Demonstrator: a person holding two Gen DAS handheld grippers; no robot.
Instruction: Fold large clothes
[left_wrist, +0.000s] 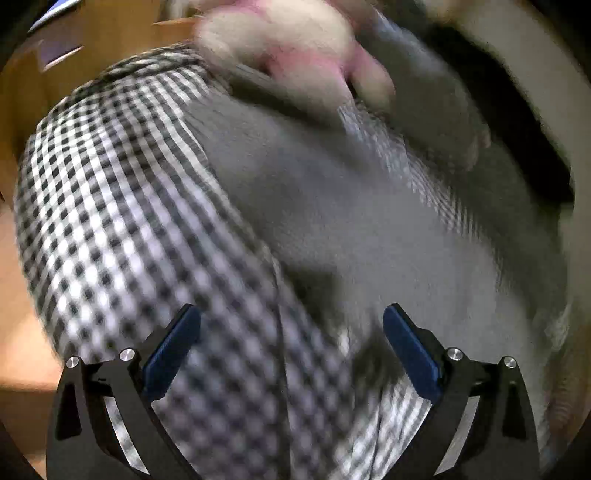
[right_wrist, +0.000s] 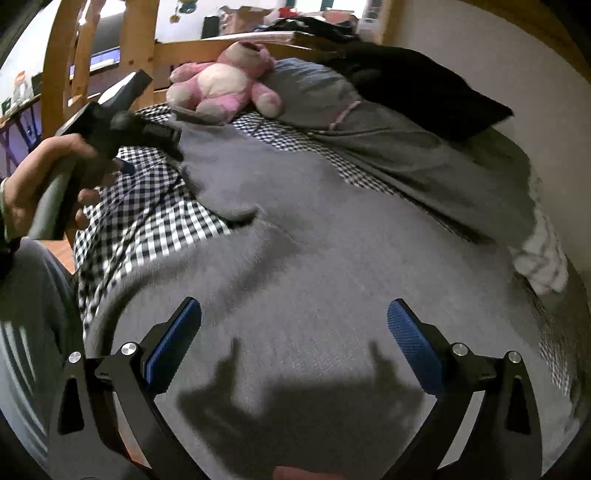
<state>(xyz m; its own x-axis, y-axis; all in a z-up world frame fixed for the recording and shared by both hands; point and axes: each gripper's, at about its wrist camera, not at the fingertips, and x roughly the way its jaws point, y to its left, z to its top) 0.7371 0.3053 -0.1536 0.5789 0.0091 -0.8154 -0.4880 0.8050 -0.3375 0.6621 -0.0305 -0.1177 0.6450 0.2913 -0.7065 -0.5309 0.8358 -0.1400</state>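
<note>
Grey garment (right_wrist: 332, 266) lies spread on the checked bedsheet (right_wrist: 162, 221). Right gripper (right_wrist: 293, 343) hovers over it, jaws wide, empty; left gripper (left_wrist: 291, 354) likewise agape. Risk: pinching sheet with cloth, or catching one layer only, skewing the fold.

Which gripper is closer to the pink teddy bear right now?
Left. The left gripper is over the checked sheet not far from the teddy bear; the right gripper hovers over the grey sweater, further back.

Open checked sheet (right_wrist: 155, 218) left of grey garment (right_wrist: 332, 266); plush toy (right_wrist: 225, 88), dark clothes (right_wrist: 417, 92) crowding far edge
</note>
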